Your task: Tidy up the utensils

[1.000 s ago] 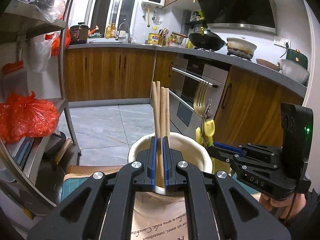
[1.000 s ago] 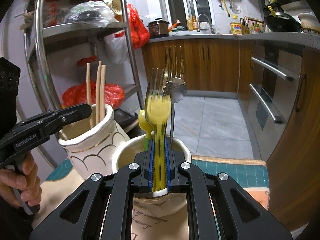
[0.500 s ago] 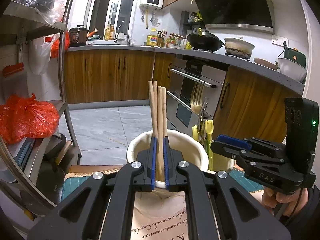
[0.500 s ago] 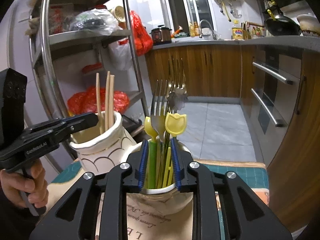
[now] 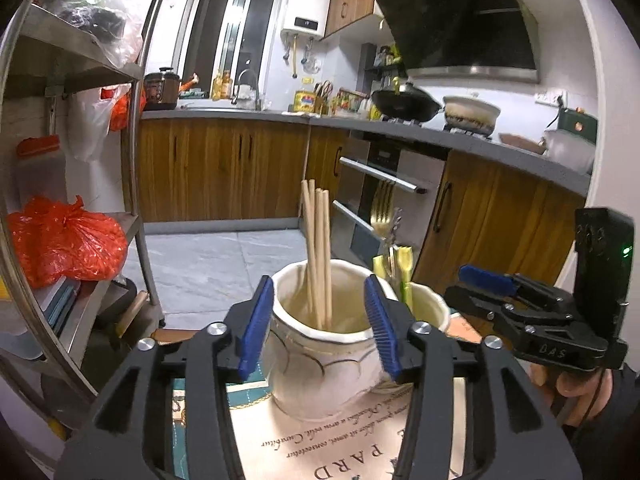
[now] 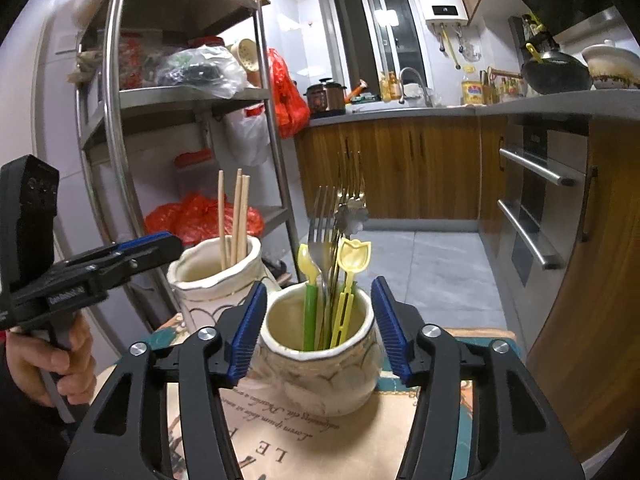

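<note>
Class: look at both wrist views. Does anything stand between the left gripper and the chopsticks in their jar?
Nothing visible does. The left gripper, jaws opening, frames the jar; the chopsticks stand free inside. Only the jar's near rim lies before their lower ends.

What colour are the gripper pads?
Blue, ribbed pads; clearest in the right wrist view.
</note>
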{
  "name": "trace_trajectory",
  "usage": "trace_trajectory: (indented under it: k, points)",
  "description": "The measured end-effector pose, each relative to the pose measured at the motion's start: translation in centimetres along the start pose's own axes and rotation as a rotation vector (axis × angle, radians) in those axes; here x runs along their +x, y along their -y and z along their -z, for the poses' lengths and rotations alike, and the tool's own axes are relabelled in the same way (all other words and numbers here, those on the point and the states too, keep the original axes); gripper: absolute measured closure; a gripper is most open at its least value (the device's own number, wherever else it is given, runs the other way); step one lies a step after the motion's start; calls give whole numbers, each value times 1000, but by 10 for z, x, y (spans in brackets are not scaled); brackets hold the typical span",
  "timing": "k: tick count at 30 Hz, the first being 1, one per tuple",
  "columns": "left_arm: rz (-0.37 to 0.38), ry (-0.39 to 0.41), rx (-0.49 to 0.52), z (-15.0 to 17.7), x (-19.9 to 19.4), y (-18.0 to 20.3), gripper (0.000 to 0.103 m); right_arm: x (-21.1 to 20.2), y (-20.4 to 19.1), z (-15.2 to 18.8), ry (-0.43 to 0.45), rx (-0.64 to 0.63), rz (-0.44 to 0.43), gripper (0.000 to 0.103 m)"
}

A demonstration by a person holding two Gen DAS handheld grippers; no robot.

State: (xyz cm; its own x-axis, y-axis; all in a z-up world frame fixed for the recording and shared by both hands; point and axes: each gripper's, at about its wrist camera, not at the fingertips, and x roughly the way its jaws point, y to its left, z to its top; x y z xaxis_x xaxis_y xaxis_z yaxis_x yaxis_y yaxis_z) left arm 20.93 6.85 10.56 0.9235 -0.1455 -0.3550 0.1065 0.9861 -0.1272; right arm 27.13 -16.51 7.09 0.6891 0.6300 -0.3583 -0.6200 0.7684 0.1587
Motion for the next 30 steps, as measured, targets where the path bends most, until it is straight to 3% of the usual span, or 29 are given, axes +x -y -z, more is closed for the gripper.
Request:
trace_trajectory:
  k: [1,6,10,16,30]
  points:
    - [0,18,-2,1,-5,0,48,-2,-1,1,3,-3,3,41]
    - [-8,104,0,10,-30,1,19,-14,-4,13,22,-15,25,30]
    - [-35,110,13,16,-37,0,6,-20,-5,21,29,-27,44,18]
    - [-68,110,-10,30,-37,-5,6,-31,-5,33,54,-17,66,8]
    - [-110,103,32,56,-28,6,6,-42,-11,40,106,-44,90,5]
